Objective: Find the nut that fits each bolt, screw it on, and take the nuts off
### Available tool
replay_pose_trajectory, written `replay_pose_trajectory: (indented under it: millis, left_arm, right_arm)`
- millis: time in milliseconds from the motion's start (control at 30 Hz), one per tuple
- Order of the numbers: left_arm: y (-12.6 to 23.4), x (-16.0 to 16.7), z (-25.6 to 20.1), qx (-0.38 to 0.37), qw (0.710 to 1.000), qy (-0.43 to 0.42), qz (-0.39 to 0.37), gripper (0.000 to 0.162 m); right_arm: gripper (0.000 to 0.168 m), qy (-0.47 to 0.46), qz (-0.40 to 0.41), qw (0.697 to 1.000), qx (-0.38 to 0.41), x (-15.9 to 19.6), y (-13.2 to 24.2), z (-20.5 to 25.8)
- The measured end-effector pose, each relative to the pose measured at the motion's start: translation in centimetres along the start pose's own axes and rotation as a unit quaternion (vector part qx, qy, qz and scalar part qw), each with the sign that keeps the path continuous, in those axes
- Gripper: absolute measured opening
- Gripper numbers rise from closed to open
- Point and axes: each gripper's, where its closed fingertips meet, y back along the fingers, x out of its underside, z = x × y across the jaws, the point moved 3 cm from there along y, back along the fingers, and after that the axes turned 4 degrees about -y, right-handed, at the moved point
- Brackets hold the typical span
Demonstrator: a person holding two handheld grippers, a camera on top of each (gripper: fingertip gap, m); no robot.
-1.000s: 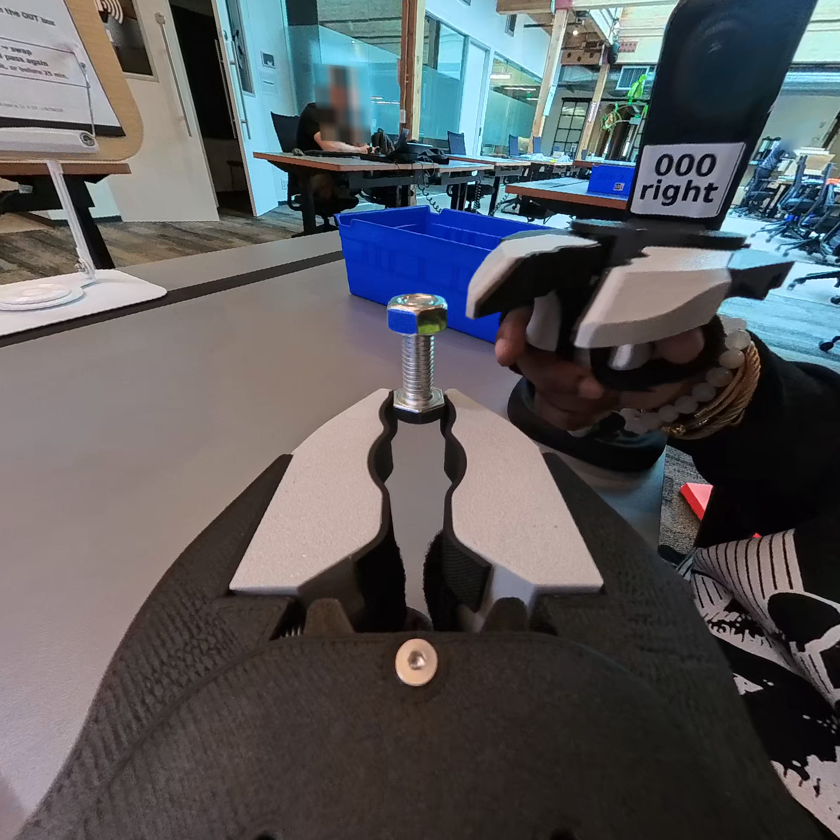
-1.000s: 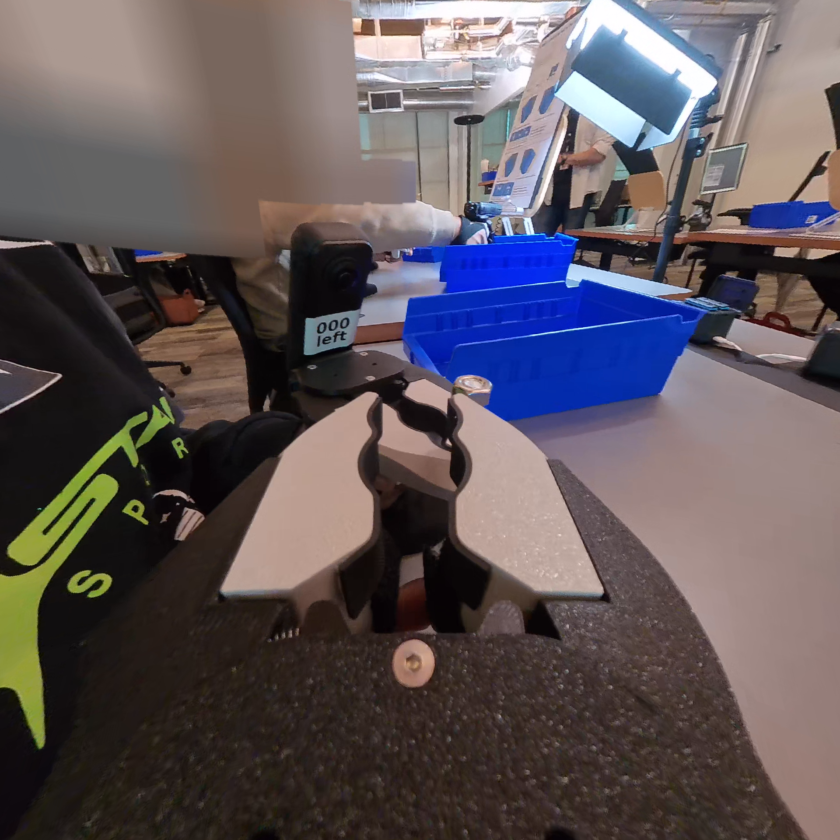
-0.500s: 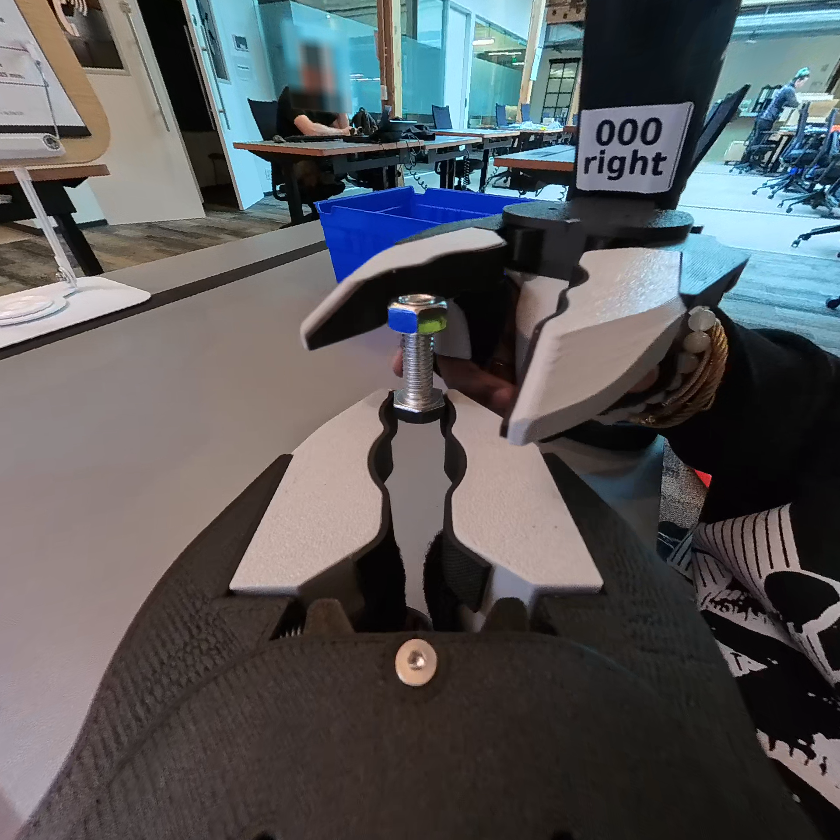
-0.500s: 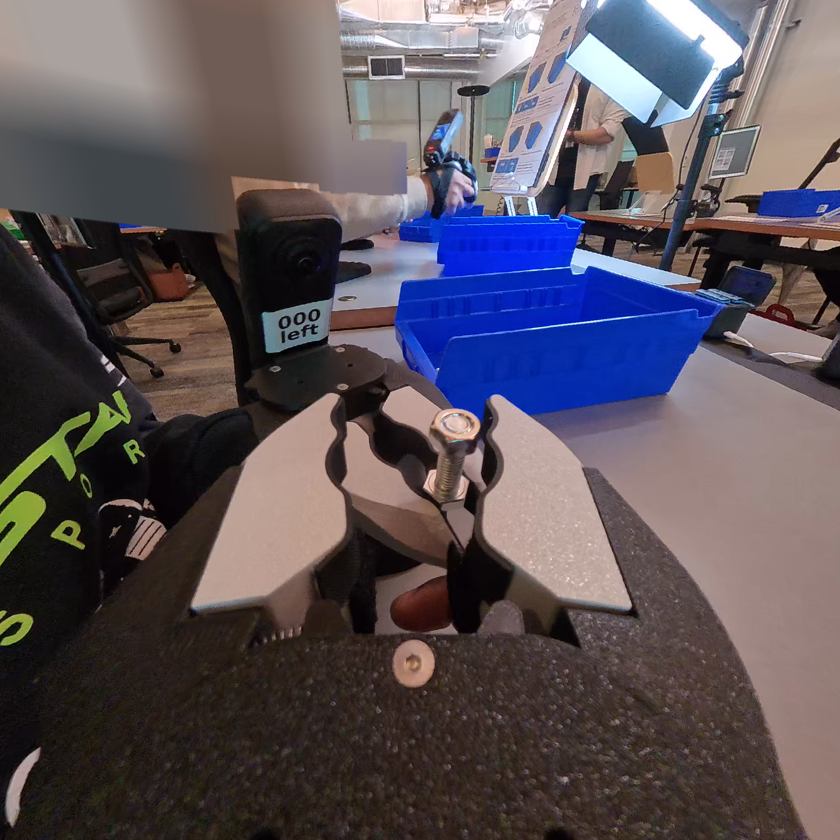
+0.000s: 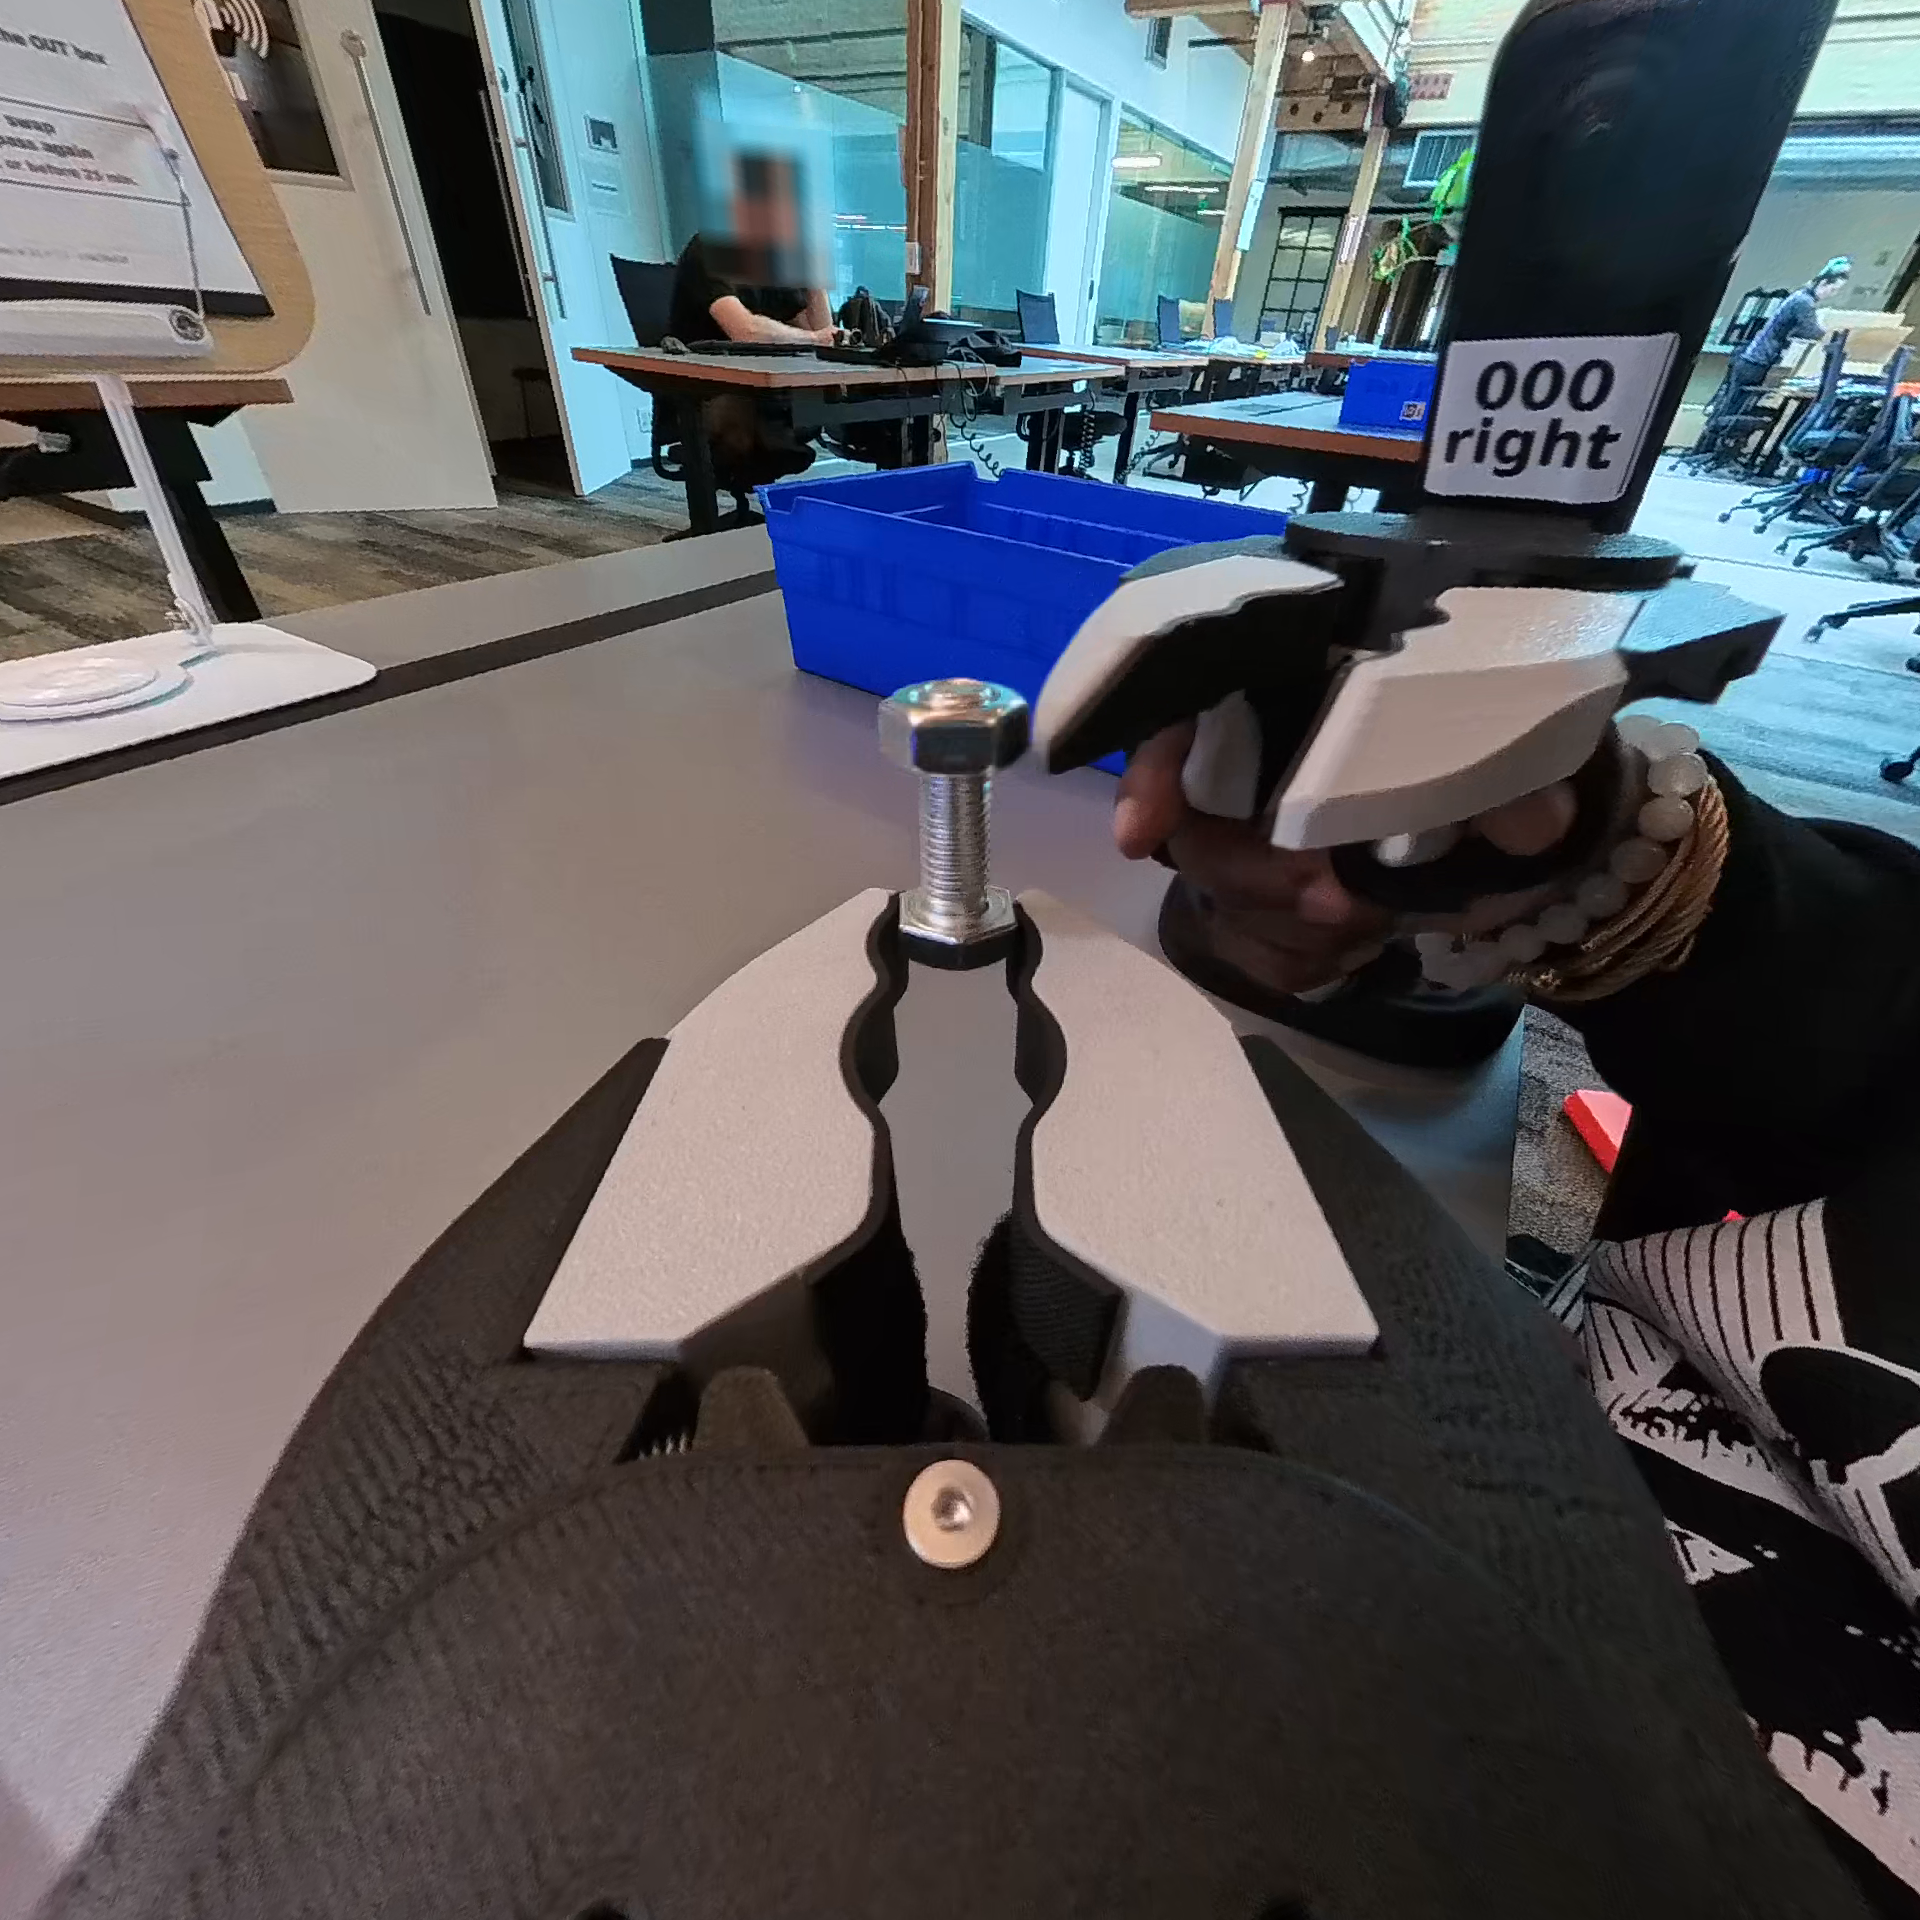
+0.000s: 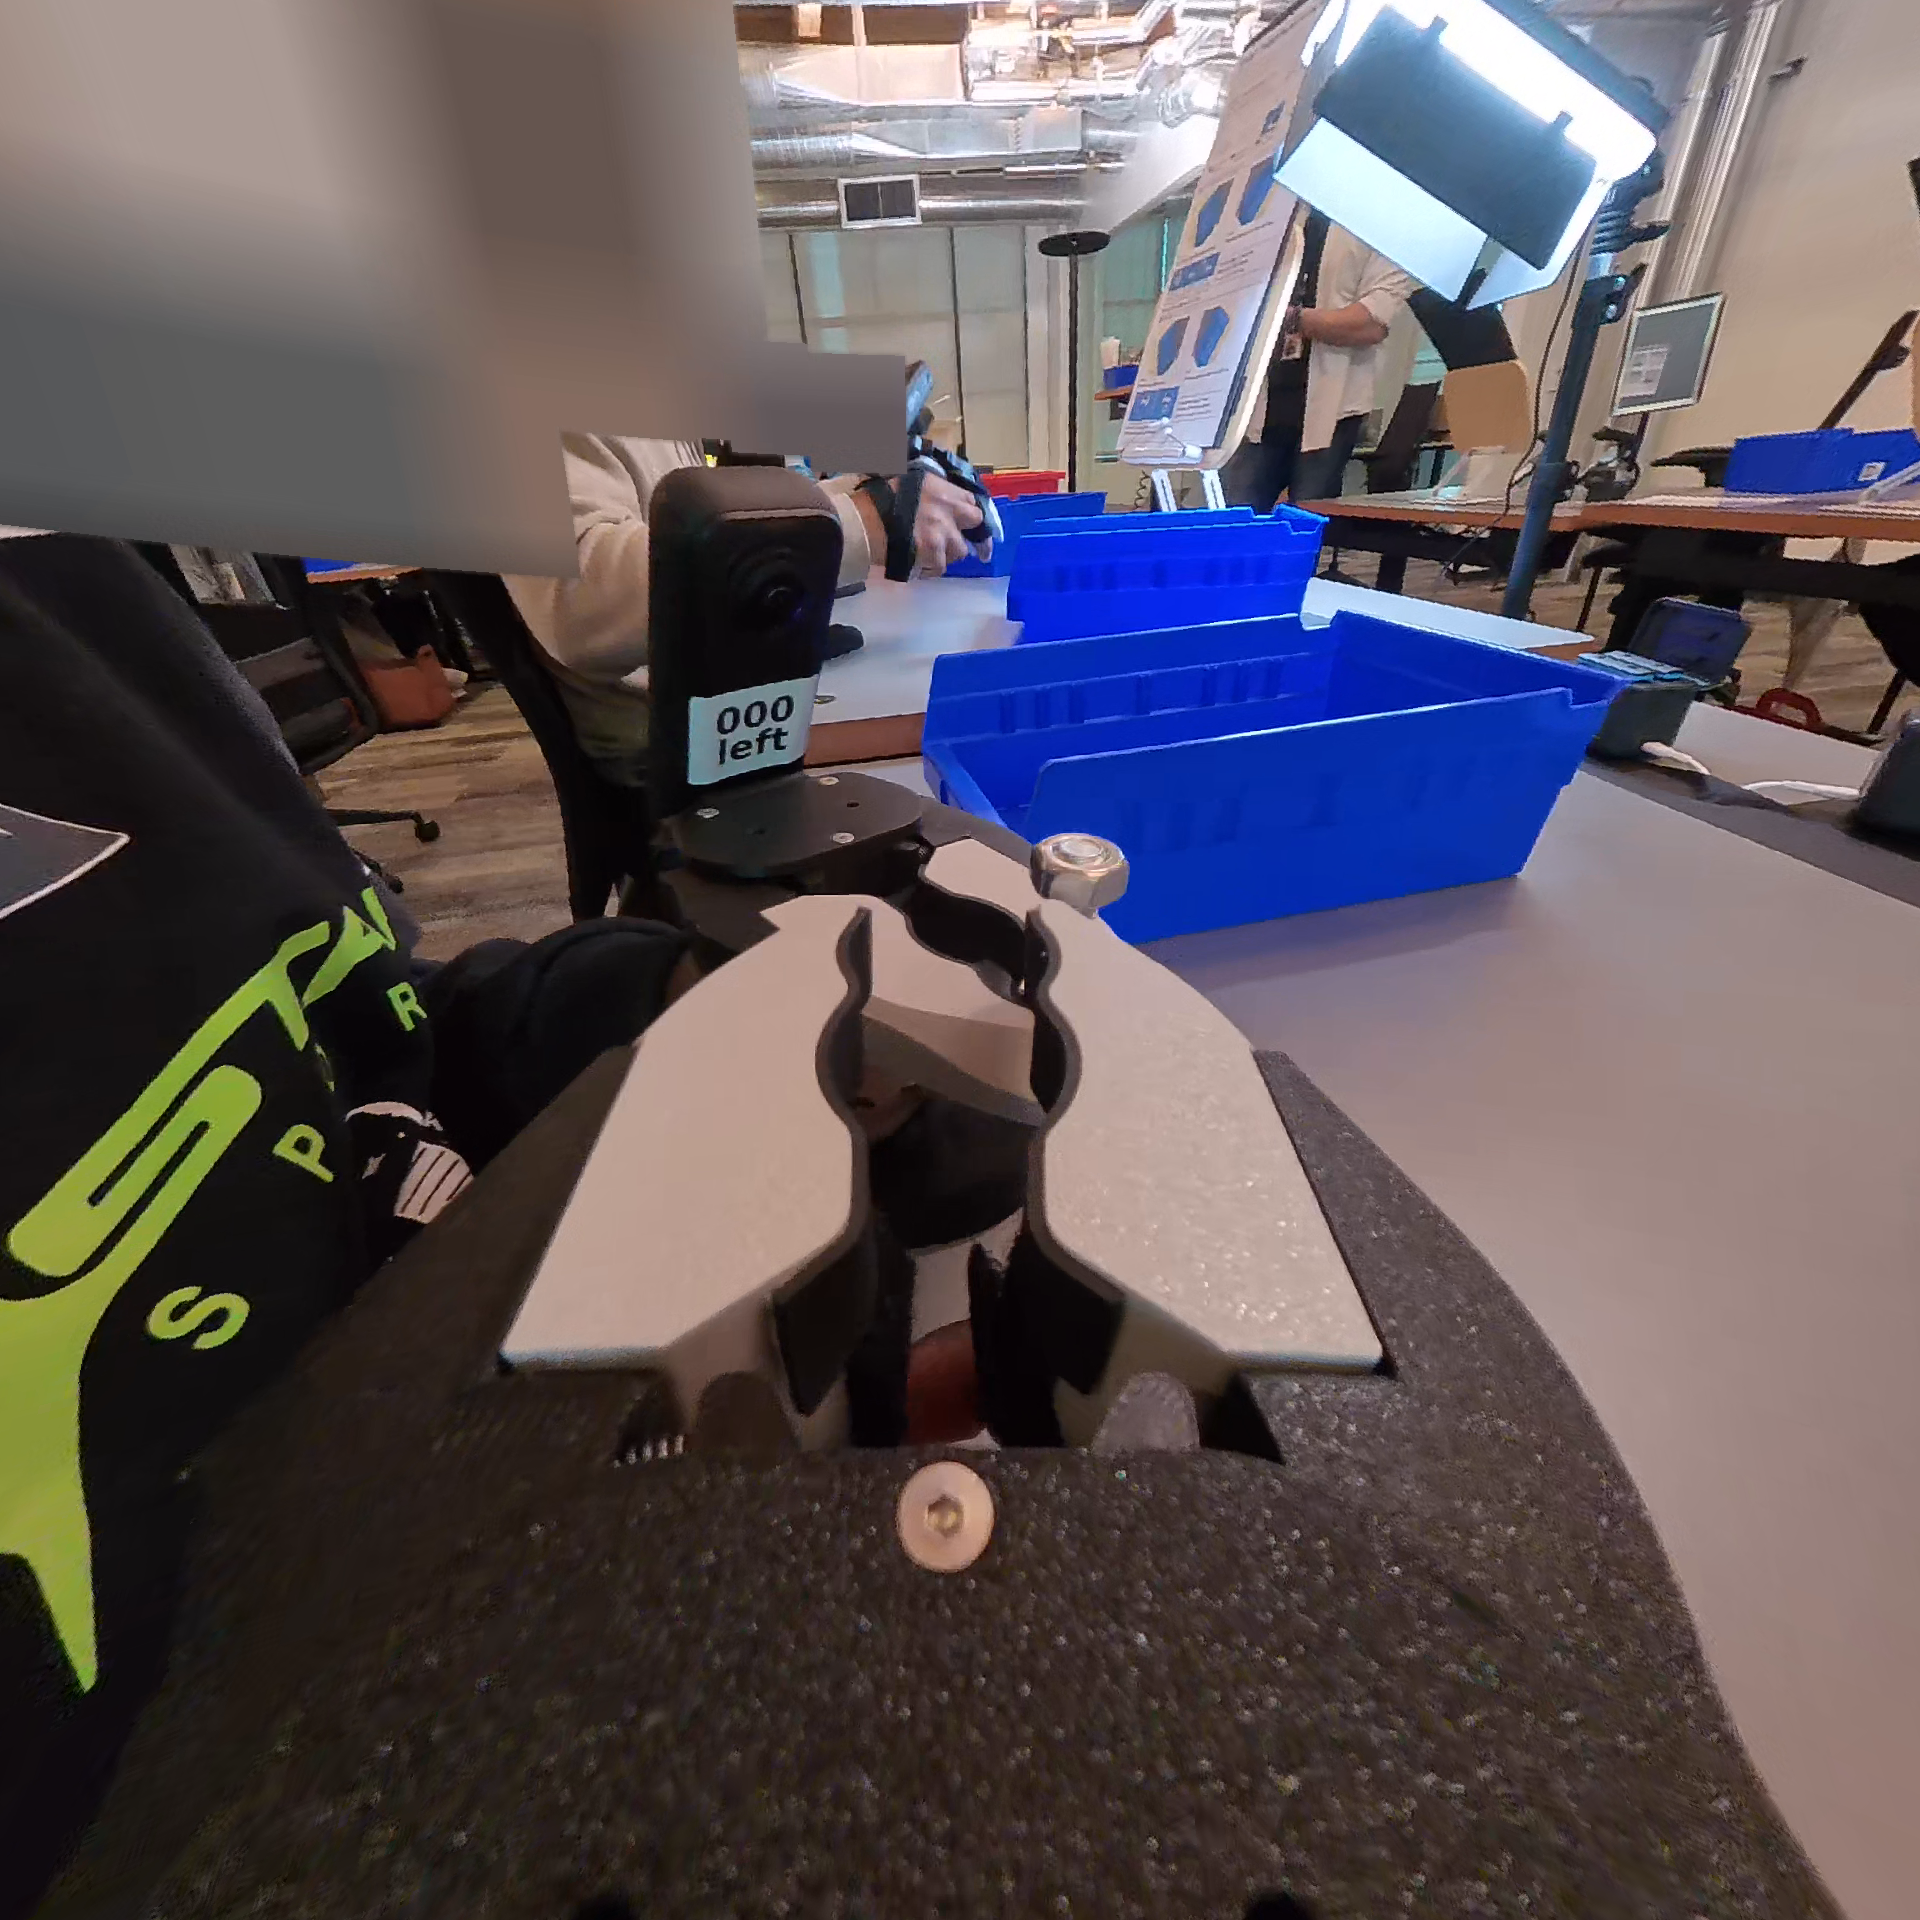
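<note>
Left gripper (image 5: 954, 925) clamped on nut (image 5: 954, 918) at the foot of upright bolt (image 5: 954, 790), above grey table (image 5: 364, 935); right gripper (image 6: 945, 945) narrowly parted, empty, just beside bolt head; blue bin (image 5: 935, 582) behind.

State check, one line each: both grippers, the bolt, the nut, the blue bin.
Left gripper: shut on the nut.
Right gripper: slightly open, empty, beside the bolt head.
Silver hex-head bolt: upright, head up, threaded into the nut.
Silver hex nut: at the shank's lower end, clamped.
Blue plastic bin: open-topped; contents not visible.
</note>
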Motion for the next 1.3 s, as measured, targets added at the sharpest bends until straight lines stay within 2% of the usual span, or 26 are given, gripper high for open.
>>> replay_pose_trajectory:
  millis: [100, 267, 400, 600, 1067, 1200, 1300]
  left_arm:
    - [0.0, 0.0, -0.1, 0.0, 1.0, -0.004, 0.001, 0.018]
    - [-0.1, 0.0, -0.3, 0.008, 1.0, -0.01, 0.004, 0.018]
    - [-0.3, 0.3, -0.9, 0.017, 0.999, -0.031, 0.017, 0.018]
    - [-0.3, 0.3, -0.8, 0.016, 0.999, -0.027, 0.016, 0.018]
    - [-0.2, 0.1, -0.3, 0.004, 1.0, -0.012, 0.007, 0.018]
    - [-0.1, 0.0, -0.2, 0.0, 1.0, -0.006, 0.004, 0.018]
    - [-0.1, 0.1, -0.1, 0.001, 1.0, -0.003, 0.004, 0.018]
  right_arm:
    - [0.032, 0.004, -0.008, 1.0, 0.014, -0.1, 0.2, -0.4]
    - [0.068, 0.002, -0.028, 0.999, 0.037, -0.2, -0.7, -1.2]
    - [0.074, 0.011, -0.003, 1.0, 0.022, 0.4, -2.2, -0.9]
    - [0.059, 0.019, 0.001, 1.0, 0.004, 0.3, -2.6, -0.3]
    - [0.044, -0.003, 0.006, 1.0, 0.018, 0.1, -0.7, -0.6]
    - [0.026, -0.008, 0.008, 1.0, 0.005, 0.1, -0.1, -0.4]
    - [0.022, -0.01, 0.01, 1.0, -0.014, 0.0, 0.2, 0.1]
